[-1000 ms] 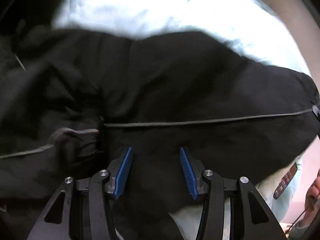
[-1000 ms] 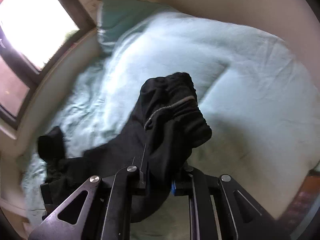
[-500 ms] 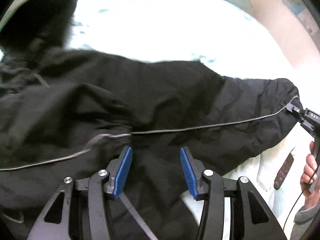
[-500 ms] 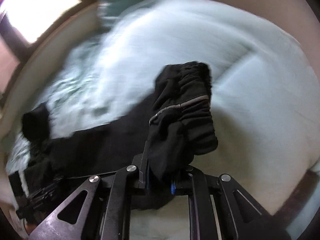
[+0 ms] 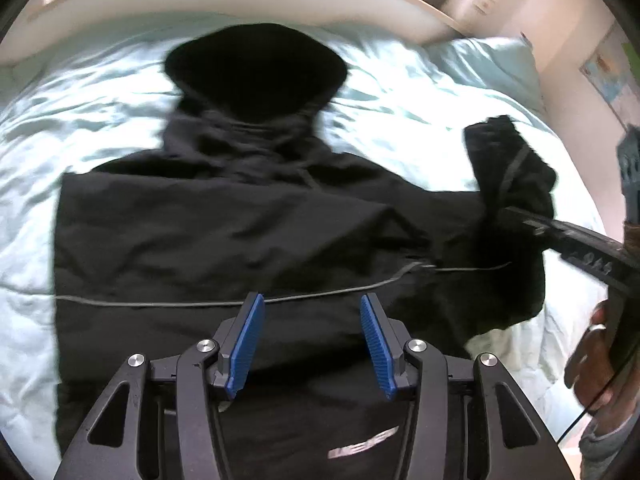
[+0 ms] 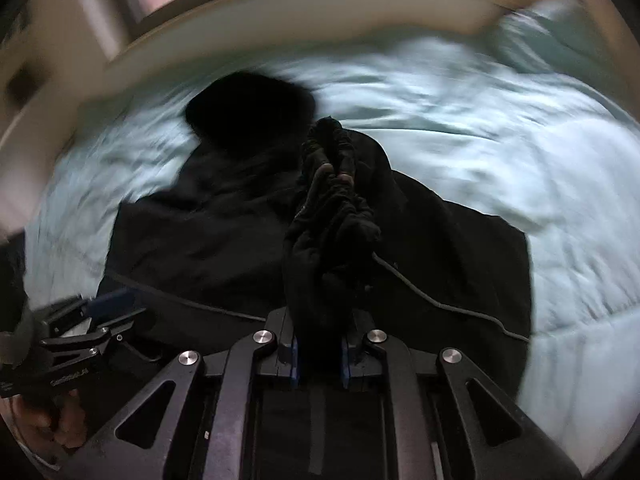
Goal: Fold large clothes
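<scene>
Black jacket [image 5: 248, 240] lies flat on the bed [image 5: 400, 92]; right gripper [image 6: 318, 354] pinches the bunched sleeve [image 6: 328, 216] — lay it squarely across the back — left gripper [image 5: 312, 342], half-open, holds nothing.

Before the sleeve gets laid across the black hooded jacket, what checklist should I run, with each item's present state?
1. Right tongs shut on the sleeve cuff: ok.
2. Left tongs open, nothing between the pads: ok.
3. Jacket body spread flat on the light green bedding, hood pointing toward the headboard: ok.
4. Sleeve free of twists: not ok, the cuff is bunched above the tongs.
5. Left tongs clear of the sleeve's path: cannot tell; they hover low over the hem.
6. Opposite sleeve already folded in: cannot tell.
</scene>
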The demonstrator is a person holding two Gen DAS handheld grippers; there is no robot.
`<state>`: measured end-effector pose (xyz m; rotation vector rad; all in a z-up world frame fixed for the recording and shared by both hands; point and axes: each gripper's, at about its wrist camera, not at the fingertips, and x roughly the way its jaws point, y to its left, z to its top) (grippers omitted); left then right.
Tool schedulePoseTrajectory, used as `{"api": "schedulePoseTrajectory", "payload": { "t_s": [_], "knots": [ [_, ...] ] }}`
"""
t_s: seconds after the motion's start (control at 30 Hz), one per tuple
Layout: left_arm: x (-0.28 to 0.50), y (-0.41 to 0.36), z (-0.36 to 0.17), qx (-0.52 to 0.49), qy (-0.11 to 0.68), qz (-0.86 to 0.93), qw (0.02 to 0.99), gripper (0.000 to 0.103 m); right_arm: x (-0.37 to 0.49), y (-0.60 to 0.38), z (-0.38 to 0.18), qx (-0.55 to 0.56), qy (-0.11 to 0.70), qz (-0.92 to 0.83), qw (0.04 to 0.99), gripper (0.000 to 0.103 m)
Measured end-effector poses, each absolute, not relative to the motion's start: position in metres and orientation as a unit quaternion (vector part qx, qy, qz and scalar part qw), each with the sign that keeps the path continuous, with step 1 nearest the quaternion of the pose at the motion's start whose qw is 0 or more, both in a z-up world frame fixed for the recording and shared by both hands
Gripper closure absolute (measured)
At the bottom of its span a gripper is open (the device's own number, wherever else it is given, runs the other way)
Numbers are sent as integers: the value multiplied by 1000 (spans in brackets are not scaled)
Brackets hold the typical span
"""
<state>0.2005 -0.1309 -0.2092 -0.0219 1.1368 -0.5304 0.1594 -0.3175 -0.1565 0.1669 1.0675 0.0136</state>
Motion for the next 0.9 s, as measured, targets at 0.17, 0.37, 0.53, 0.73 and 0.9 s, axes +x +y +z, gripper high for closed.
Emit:
{"api": "schedulePoseTrajectory", "payload": {
  "t_s": [0.17, 0.37, 0.53, 0.73, 0.9],
  "knots": [
    [206, -75, -220, -26, 538, -217, 814, 52, 204, -221, -197, 14, 547, 53, 835, 84],
    [213, -30, -244, -42, 555, -181, 811, 52, 249, -166, -279, 2, 612, 74, 787, 81],
    [221, -14, -260, -66, 566, -174, 803, 52, 253, -161, -307, 18, 626, 96, 773, 53],
    [240, -23, -267, -126, 568, -241, 777, 50, 221, -195, -269, 90, 597, 184, 775, 31],
    [261, -53, -281, -160, 580, -293, 743, 48, 181, -242, -236, 112, 572, 154, 798, 31]
  ]
}}
